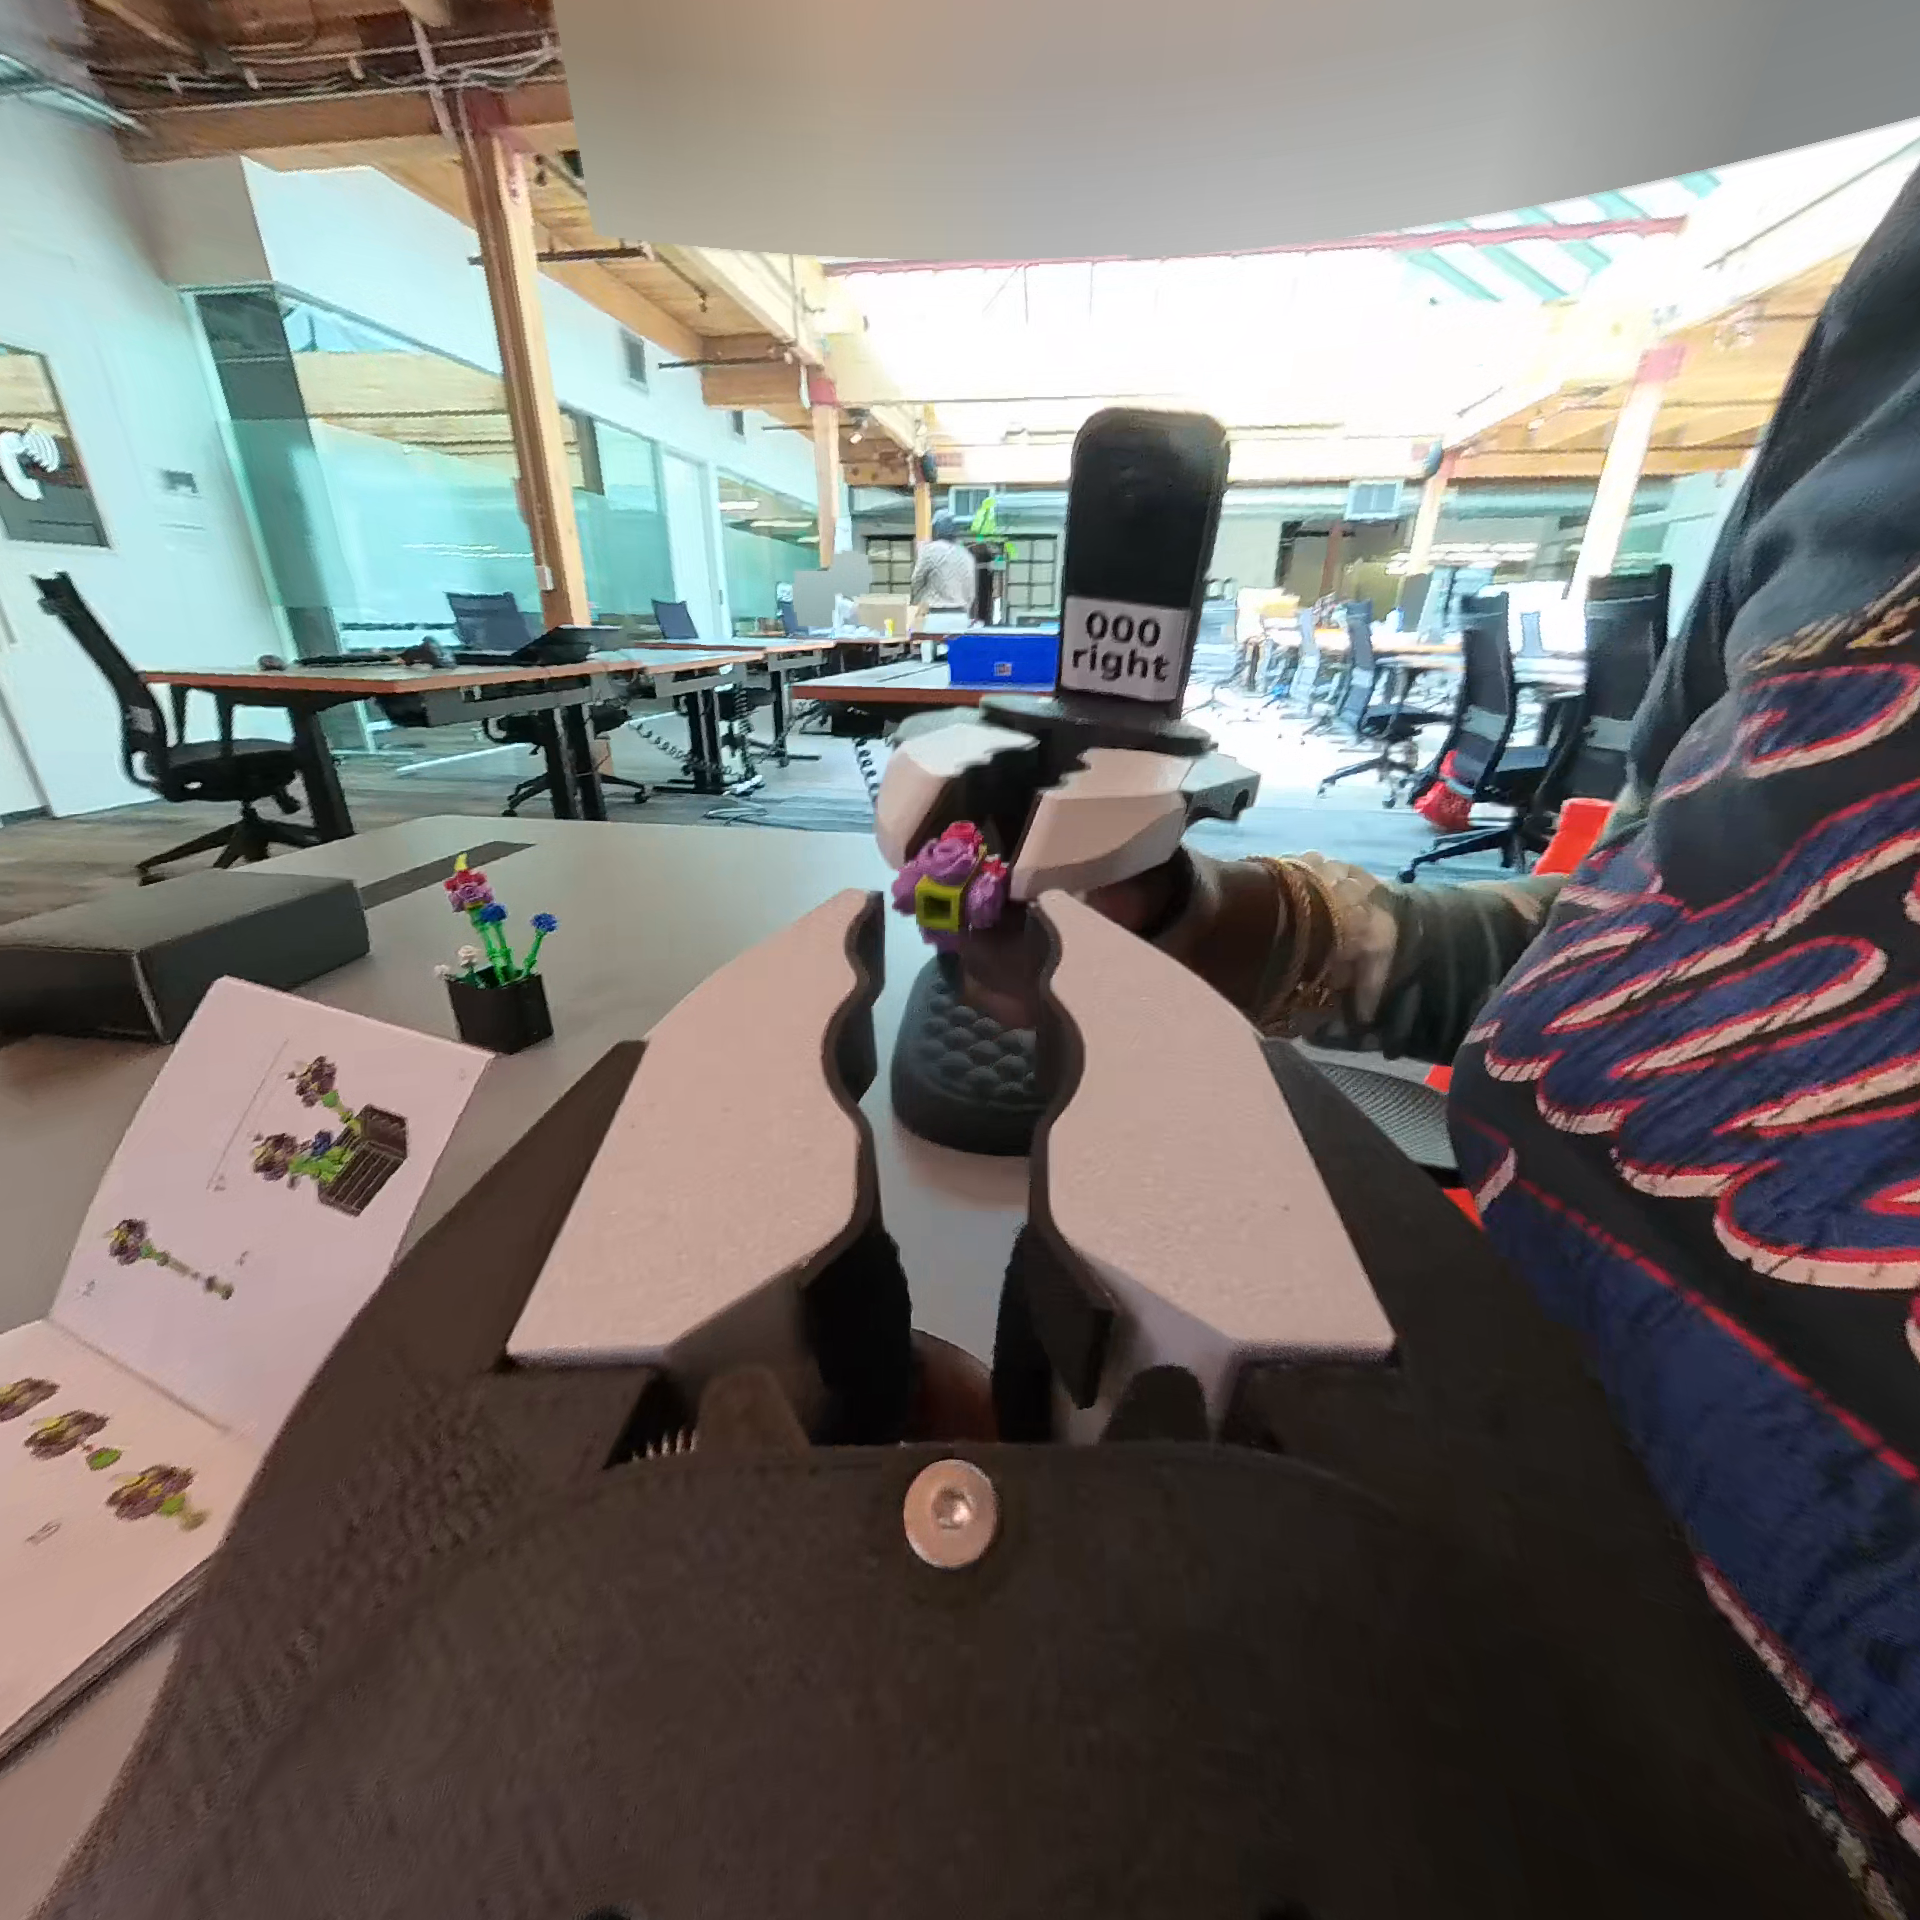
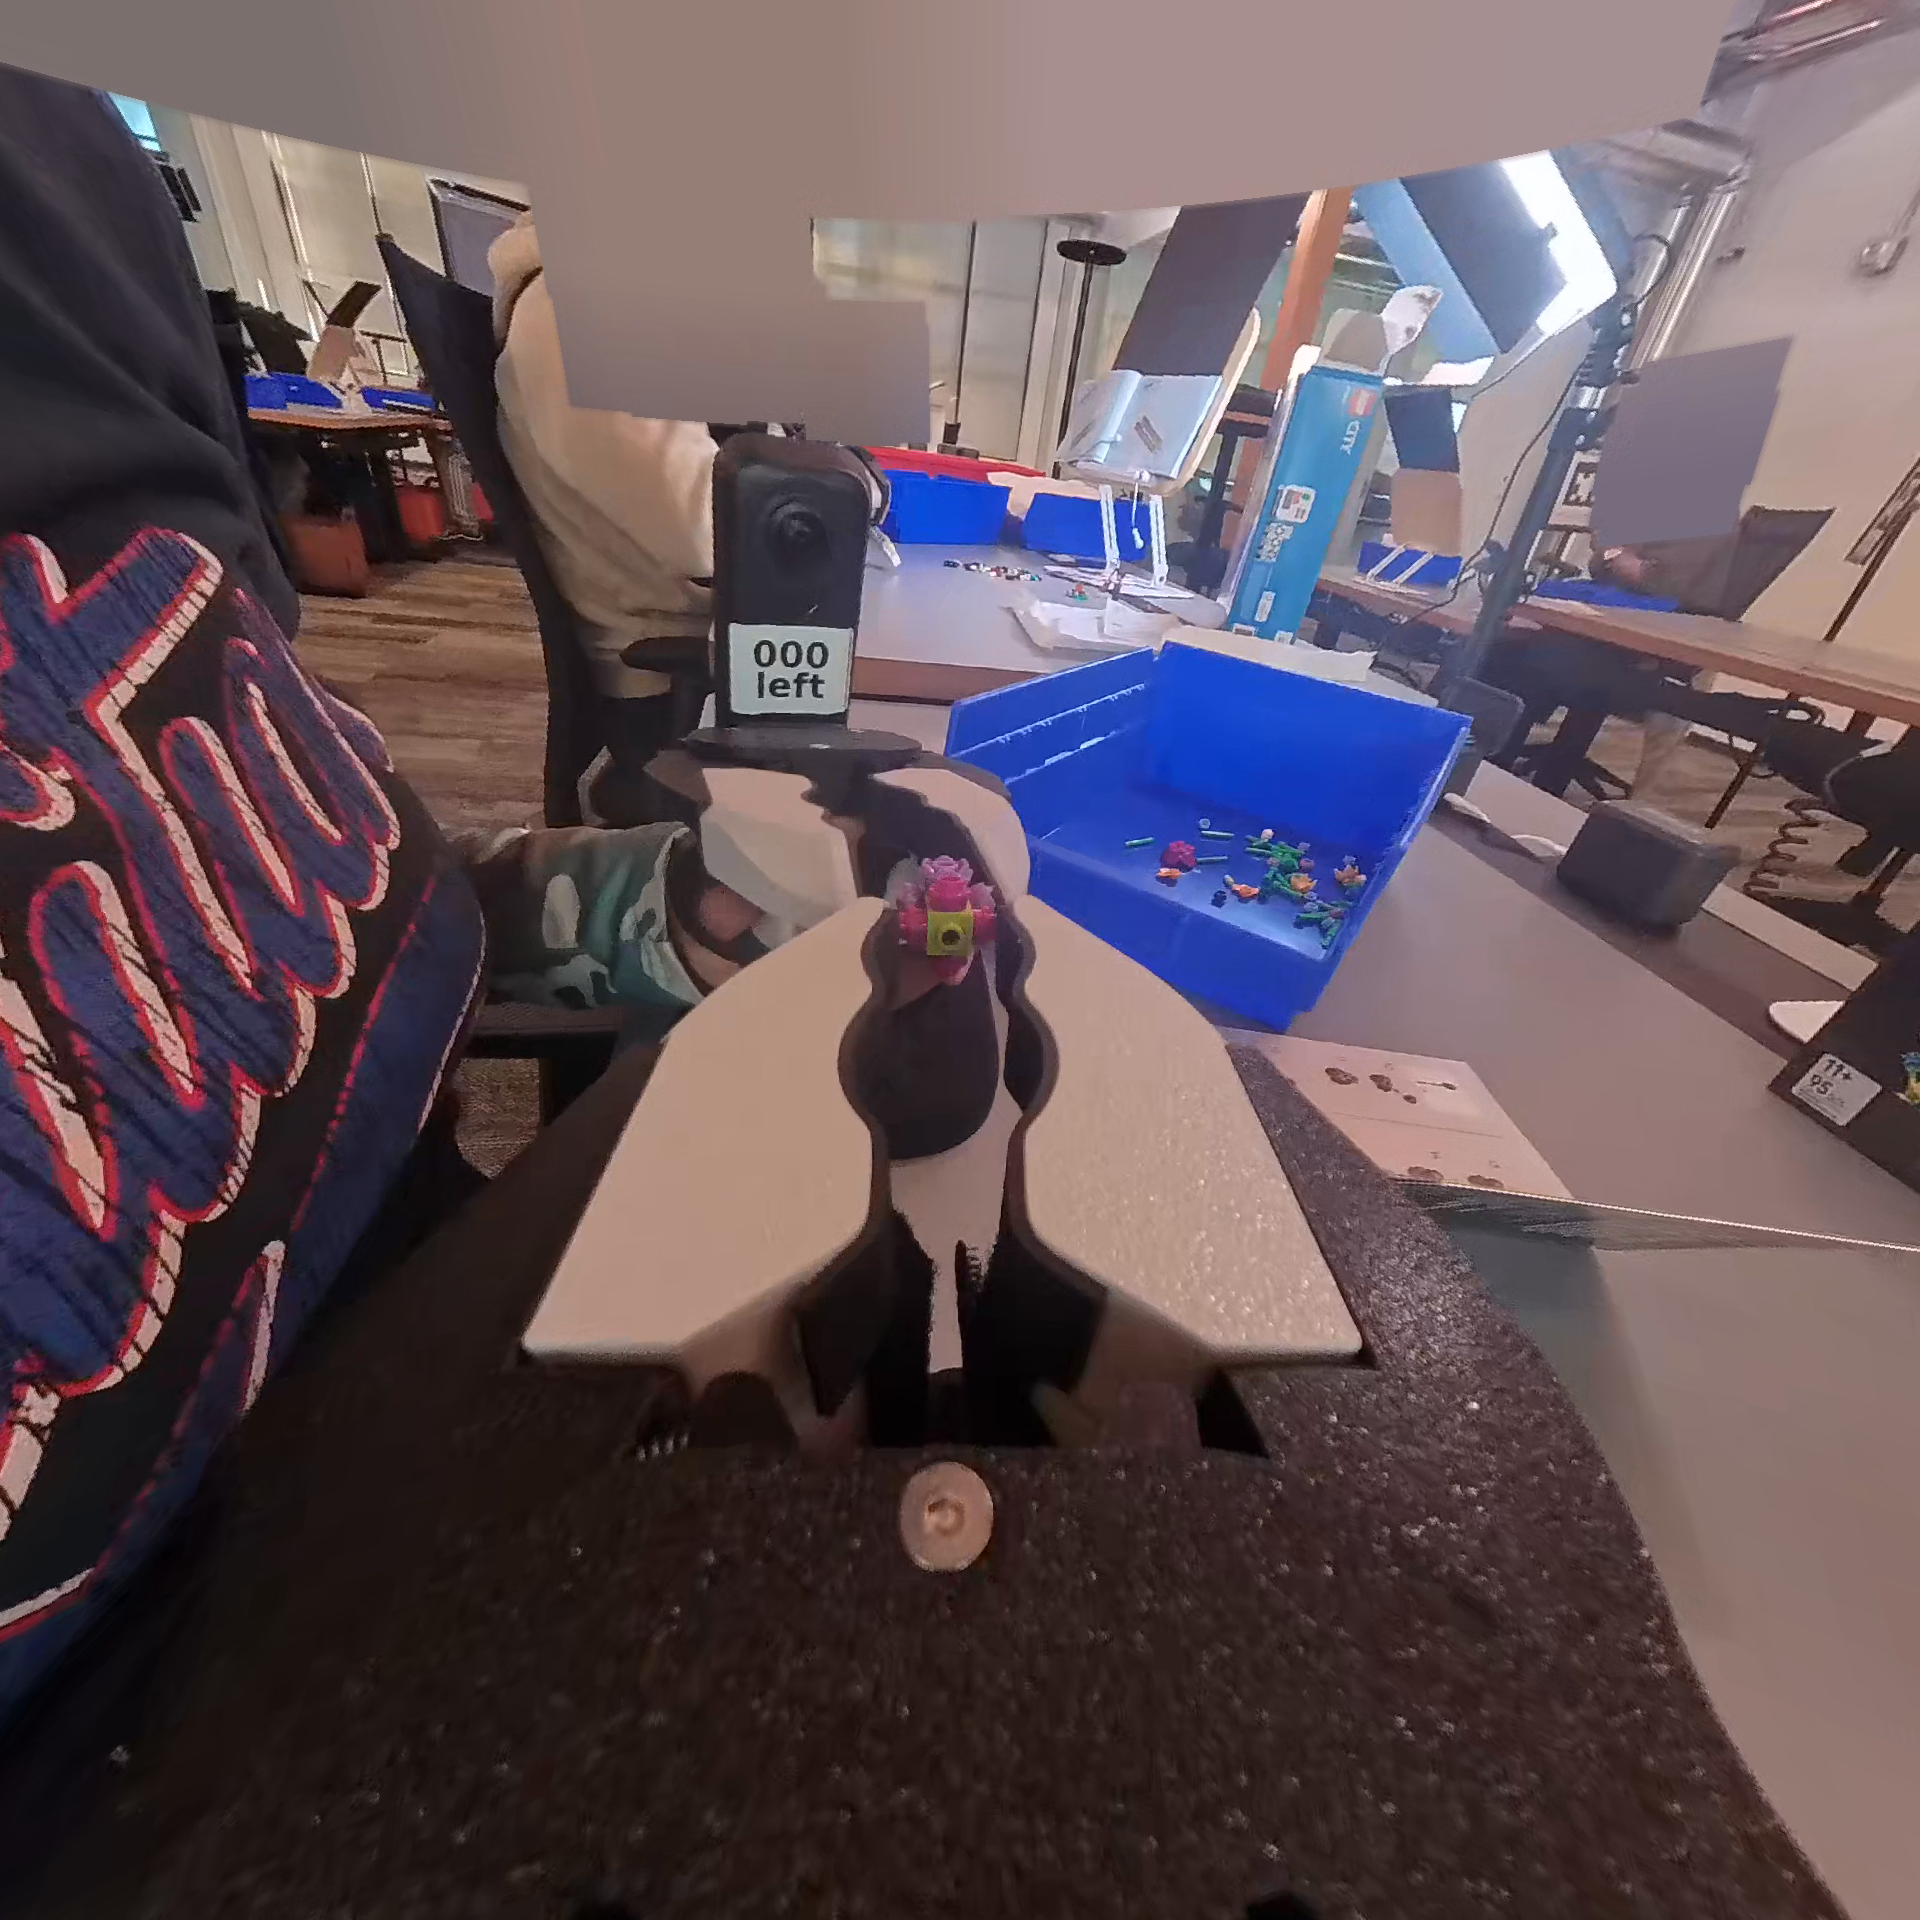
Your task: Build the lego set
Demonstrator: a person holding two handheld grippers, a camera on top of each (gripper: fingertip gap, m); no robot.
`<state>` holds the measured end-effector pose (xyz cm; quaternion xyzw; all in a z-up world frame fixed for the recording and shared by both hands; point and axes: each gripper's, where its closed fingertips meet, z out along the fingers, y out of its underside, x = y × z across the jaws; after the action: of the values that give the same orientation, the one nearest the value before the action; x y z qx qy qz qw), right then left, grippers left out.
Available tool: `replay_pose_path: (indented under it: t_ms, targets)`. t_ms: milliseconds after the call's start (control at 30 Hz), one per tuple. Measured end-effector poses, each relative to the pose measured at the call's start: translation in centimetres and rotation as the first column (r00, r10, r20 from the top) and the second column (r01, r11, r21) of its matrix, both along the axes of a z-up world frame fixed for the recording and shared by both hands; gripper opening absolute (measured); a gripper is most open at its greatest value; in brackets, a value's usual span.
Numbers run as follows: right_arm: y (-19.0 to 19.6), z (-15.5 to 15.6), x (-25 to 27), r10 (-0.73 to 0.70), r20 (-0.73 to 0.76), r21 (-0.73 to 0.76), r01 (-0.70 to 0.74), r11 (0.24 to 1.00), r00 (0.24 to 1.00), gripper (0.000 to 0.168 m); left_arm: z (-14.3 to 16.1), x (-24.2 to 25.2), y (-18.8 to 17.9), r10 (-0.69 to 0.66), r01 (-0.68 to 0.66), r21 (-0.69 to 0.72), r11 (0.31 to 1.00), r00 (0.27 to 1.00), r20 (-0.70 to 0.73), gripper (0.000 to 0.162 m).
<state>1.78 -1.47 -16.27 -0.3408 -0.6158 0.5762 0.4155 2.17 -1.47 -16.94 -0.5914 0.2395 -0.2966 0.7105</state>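
Open office, grey table (image 1: 665,883). Right tongs (image 2: 940,935) clamp a purple-pink lego flower (image 2: 943,914), raised above the table. Left tongs (image 1: 961,920) face it just short, jaws parted, empty. Flower pot build (image 1: 499,971) and instruction booklet (image 1: 260,1174) lie left of left tongs; blue bin (image 2: 1299,727) right of right tongs.

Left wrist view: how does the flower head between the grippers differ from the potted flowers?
The flower head is one stemless bloom with a lime block; the potted flowers are several small blooms on green stems. The flower head is in the air; the potted flowers stand on the table. Both show purple and pink.
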Motion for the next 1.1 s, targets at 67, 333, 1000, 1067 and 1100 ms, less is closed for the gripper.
replay_pose_path:
  t_ms: [67, 333, 1000, 1067, 1100]
  targets:
    - [-0.4, 0.0, 0.2, 0.021, -0.006, -0.011, -0.021, 1.0, 1.0, 0.018, 0.2, 0.3, -0.3, -0.028, 0.028, 0.014, 1.0, 0.999, 0.017, 0.028]
    - [-1.2, -0.2, 0.5, 0.064, -0.009, -0.03, -0.064, 0.997, 0.998, 0.018, 0.0, 0.7, -1.0, -0.068, 0.07, 0.055, 0.996, 0.997, -0.032, 0.018]
    - [-2.0, -2.0, -0.6, 0.434, 0.186, -0.824, -0.1, 0.558, 0.882, 0.031, -1.0, -0.5, -1.5, 0.262, -0.059, 0.425, 0.903, 0.86, -0.437, 0.018]
    - [-2.2, -1.8, -0.5, 0.453, 0.162, -0.844, -0.115, 0.525, 0.877, 0.029, -1.2, -0.4, -1.5, 0.254, -0.055, 0.414, 0.909, 0.86, -0.442, 0.018]
    - [-2.3, -1.8, -0.6, 0.457, 0.167, -0.842, -0.115, 0.527, 0.874, 0.025, -1.3, -0.3, -1.5, 0.246, -0.052, 0.408, 0.911, 0.863, -0.441, 0.018]
